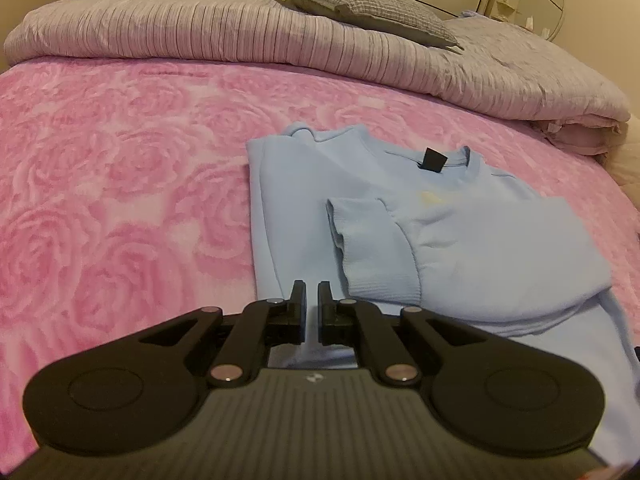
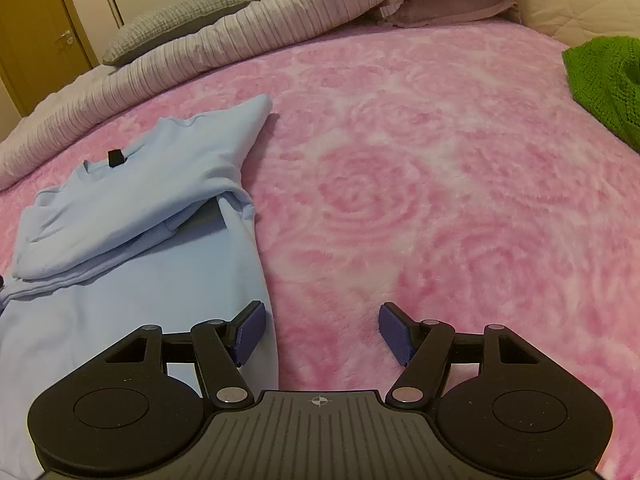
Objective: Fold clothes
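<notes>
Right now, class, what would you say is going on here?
A person holding two tongs is folding a light blue sweatshirt on a bed with a pink rose-pattern blanket. Both sleeves are already folded in across the body. The left tongs hover over its lower edge, nearly closed, with no cloth visibly between them. The right tongs are wide open beside its right edge. A green knit garment lies further right.

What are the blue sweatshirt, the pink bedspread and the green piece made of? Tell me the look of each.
Blue sweatshirt: seemingly a matte cotton-type jersey, smooth-faced, with ribbed cuff and hem.
Pink bedspread: plush fleece by its fuzzy pile, with a rose pattern in relief.
Green piece: an open knit, probably yarn; the loops and holes show, though the fibre cannot be told.
</notes>
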Motion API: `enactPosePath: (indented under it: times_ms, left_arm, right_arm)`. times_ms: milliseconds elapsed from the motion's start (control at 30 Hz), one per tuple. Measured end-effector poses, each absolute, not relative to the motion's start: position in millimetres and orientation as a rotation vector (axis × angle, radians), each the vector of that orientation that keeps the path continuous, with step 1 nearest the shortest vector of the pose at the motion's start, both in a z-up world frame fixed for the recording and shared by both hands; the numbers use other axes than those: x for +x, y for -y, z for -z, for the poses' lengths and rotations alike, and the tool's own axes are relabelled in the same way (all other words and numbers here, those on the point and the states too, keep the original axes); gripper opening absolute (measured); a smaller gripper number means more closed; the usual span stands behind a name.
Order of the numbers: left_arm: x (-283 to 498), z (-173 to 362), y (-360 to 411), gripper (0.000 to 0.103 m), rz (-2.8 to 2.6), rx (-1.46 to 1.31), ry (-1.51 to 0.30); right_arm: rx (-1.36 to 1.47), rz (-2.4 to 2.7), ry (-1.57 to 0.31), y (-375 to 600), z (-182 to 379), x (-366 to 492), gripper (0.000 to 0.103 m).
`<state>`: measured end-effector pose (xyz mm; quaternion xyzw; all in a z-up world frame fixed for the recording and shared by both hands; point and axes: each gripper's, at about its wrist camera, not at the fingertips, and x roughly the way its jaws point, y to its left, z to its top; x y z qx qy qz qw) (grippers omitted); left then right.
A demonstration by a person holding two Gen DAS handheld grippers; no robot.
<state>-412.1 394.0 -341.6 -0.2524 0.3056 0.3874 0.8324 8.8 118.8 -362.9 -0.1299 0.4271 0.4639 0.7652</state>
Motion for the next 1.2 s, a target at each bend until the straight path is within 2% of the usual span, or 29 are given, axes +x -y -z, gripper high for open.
enactPosePath:
  times_ms: [467, 500, 567, 633, 767, 933, 1033, 1100, 1200]
  left_arm:
    - [-418.3, 338.1, -386.7, 0.003, -0.799, -0.61, -0.602]
    - [-419.0, 337.9, -387.0, 0.004, -0.792, -0.63, -0.592]
    - [-421.7, 338.4, -389.8, 0.015, -0.768, -0.715, -0.556]
    - [-425.8, 341.9, -394.5, 0.022, -0.739, -0.833, -0.495]
    - [-430.9, 356.7, -406.6, 0.027, -0.717, -1.073, -0.38]
    - [-425.2, 379.2, -419.5, 0.028, -0.755, -1.254, -0.326]
    - [-420.4, 387.7, -423.4, 0.025, -0.765, -1.298, -0.288]
    - [-416.6, 381.7, -422.5, 0.003, -0.759, -1.217, -0.269]
    - [-407.4, 353.3, -408.3, 0.001, -0.737, -0.884, -0.274]
  right_arm:
    - [-0.293, -1.006, -0.927, -120.0, 363.8, 7.9, 0.067]
    - [-0.291, -1.006, -0.926, -119.5, 364.1, 7.7, 0.067]
    - [-0.288, -1.008, -0.922, -118.9, 365.1, 7.5, 0.067]
    - [-0.288, -1.01, -0.918, -118.8, 366.0, 7.3, 0.068]
    - [-0.289, -1.014, -0.911, -118.9, 367.3, 7.1, 0.068]
    - [-0.283, -1.021, -0.906, -117.6, 368.3, 7.9, 0.068]
    - [-0.283, -1.024, -0.902, -117.8, 368.5, 7.6, 0.068]
    - [-0.285, -1.025, -0.902, -117.7, 368.6, 7.7, 0.069]
    - [-0.285, -1.029, -0.902, -117.1, 368.6, 8.5, 0.069]
